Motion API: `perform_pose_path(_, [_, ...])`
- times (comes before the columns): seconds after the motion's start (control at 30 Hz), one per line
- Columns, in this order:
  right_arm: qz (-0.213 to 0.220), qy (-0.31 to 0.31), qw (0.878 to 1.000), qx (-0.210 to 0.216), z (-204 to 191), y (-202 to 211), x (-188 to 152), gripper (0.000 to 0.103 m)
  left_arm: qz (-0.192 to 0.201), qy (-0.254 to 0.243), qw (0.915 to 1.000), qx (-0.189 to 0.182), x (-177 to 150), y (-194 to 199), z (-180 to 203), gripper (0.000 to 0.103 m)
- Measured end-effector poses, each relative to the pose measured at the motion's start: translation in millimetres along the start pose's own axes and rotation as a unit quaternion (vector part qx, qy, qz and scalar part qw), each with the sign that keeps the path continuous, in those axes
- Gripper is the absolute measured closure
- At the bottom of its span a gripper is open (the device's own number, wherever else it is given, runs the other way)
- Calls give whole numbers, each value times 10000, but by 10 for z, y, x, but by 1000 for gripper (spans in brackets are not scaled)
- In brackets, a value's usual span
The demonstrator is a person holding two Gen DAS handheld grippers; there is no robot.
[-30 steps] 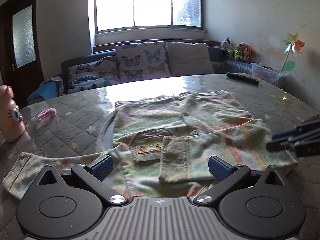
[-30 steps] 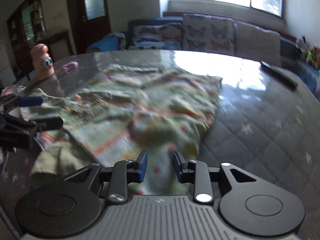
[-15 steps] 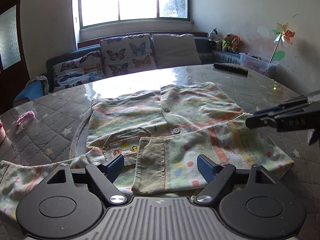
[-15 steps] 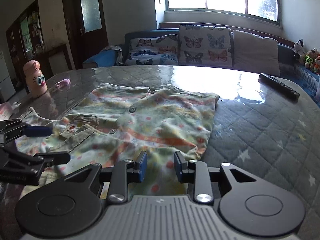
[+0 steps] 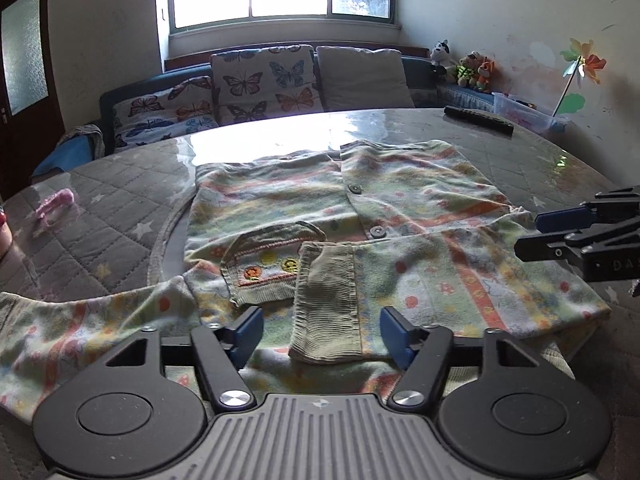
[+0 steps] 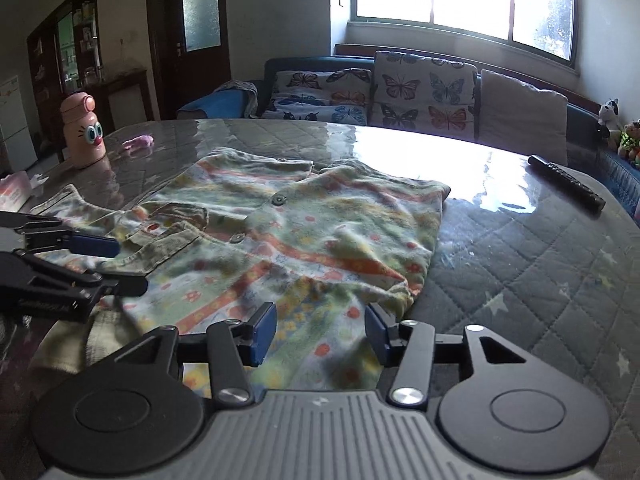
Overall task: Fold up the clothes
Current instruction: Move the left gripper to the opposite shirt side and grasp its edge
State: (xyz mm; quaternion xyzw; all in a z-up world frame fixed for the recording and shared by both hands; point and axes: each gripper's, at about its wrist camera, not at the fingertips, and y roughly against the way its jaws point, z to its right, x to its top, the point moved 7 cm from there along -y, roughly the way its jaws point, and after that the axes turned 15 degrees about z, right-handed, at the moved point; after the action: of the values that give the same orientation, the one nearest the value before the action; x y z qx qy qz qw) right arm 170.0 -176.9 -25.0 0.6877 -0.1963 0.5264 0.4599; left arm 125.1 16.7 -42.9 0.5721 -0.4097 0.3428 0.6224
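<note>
Covering most of the near half of the round quilted table (image 5: 120,208), a child's flower-print shirt (image 5: 400,208) lies front-up with its buttons done. One sleeve is already laid across the chest, its ribbed cuff (image 5: 326,304) ending near the middle of the near edge; the other sleeve (image 5: 60,320) trails out flat toward the table's near left edge. That layout looks like a fold half made, with one side turned in and the other waiting.

A black remote (image 5: 478,119) rests by the far right edge, a pink bottle (image 6: 82,136) and a small pink item (image 6: 138,143) by the far left.

The left gripper (image 5: 322,332) hangs over the cuff with its jaws closing, fabric lying below and between them but the pads not pressing it, likely lining up a pinch. The right gripper (image 6: 320,330) sits over the shirt's near right hem with jaws opening and nothing pinched, which reads as letting cloth go.

Against a second ago, the left jaws stood far wider and the camera sat higher and further back; the right jaws were narrow and the shirt under them was blurred, mid-motion, where it now lies still.
</note>
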Motion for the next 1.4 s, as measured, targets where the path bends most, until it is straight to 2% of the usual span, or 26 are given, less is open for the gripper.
perform_pose_path(0.03, [-6, 2, 10000, 30, -15, 41, -8, 53, -17, 35, 10000, -50, -5, -1, 2, 55])
perform_pose_path(0.17, [-103, 42, 9995, 300, -130, 216, -79, 53, 26, 53, 9999, -135, 7, 13, 2, 75])
perform_pose_path(0.2, [-132, 55, 9992, 377, -162, 261, -99, 53, 59, 96, 9998, -151, 27, 27, -4, 89])
perform_pose_path(0.23, [-162, 84, 9988, 453, -198, 303, -123, 53, 79, 128, 9998, -149, 48, 38, -12, 97])
perform_pose_path(0.33, [-216, 420, 9978, 472, -293, 360, -223, 56, 168, 213, 9995, -158, 124, 90, -18, 103])
perform_pose_path(0.4, [-238, 599, 9971, 395, -323, 386, -272, 60, 290, 218, 9992, -178, 191, 169, 4, 103])
perform_pose_path(0.47, [-255, 556, 9973, 413, -318, 419, -273, 86, 413, 229, 9987, -177, 269, 272, 26, 103])
perform_pose_path(0.53, [-270, 575, 9971, 412, -309, 448, -267, 90, 523, 277, 9981, -196, 335, 370, 40, 103])
perform_pose_path(0.63, [-323, 569, 9967, 472, -268, 475, -290, 90, 483, 218, 9986, -90, 294, 394, 12, 103])
perform_pose_path(0.77, [-426, 589, 9958, 548, -252, 495, -328, 87, 209, 217, 9995, 3, 150, 300, -44, 102])
perform_pose_path(0.8, [-384, 585, 9959, 570, -249, 513, -297, 86, 202, 199, 9996, 0, 140, 295, -38, 101])
perform_pose_path(0.87, [-249, 505, 9969, 556, -217, 530, -201, 73, 234, 180, 9996, -50, 151, 285, -6, 100])
perform_pose_path(0.93, [-123, 460, 9978, 457, -162, 505, -112, 72, 255, 157, 9995, -125, 162, 266, 38, 99])
perform_pose_path(1.13, [92, 24, 9999, 66, 122, 117, 86, 72, 109, 67, 9995, -277, 85, 155, 156, 97])
perform_pose_path(1.27, [-67, -86, 9999, -102, 222, -175, 28, 72, -20, 82, 9997, -247, -8, 131, 125, 97])
perform_pose_path(1.37, [-136, -96, 9998, -136, 214, -228, -37, 69, 35, 130, 9997, -192, -6, 196, 63, 89])
perform_pose_path(1.4, [-114, -69, 9998, -136, 191, -217, -39, 67, 64, 162, 9997, -158, -3, 225, 28, 83])
